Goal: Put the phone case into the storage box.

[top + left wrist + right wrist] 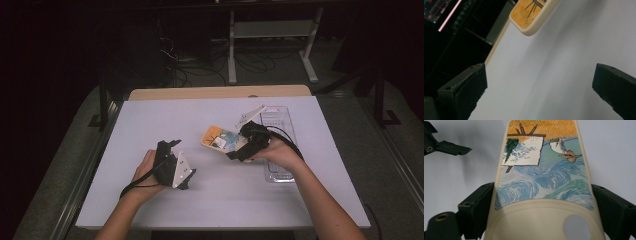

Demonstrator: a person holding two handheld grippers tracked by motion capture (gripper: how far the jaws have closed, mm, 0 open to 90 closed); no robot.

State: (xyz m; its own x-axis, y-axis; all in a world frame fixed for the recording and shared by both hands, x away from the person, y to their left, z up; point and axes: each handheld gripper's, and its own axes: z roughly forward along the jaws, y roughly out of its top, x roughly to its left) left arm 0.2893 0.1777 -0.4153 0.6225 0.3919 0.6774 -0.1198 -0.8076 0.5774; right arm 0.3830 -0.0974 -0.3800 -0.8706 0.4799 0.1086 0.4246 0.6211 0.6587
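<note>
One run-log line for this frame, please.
right hand-held gripper: shut on phone case | left hand-held gripper: open, holding nothing | clear tray: beside right hand

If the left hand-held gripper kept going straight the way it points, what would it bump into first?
Probably the painted phone case; the left hand-held gripper has only bare white table ahead before it, though depth is hard to judge.

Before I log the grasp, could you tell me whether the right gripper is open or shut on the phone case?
Shut on it: the right gripper has its jaws pressed against both edges of the phone case.
</note>
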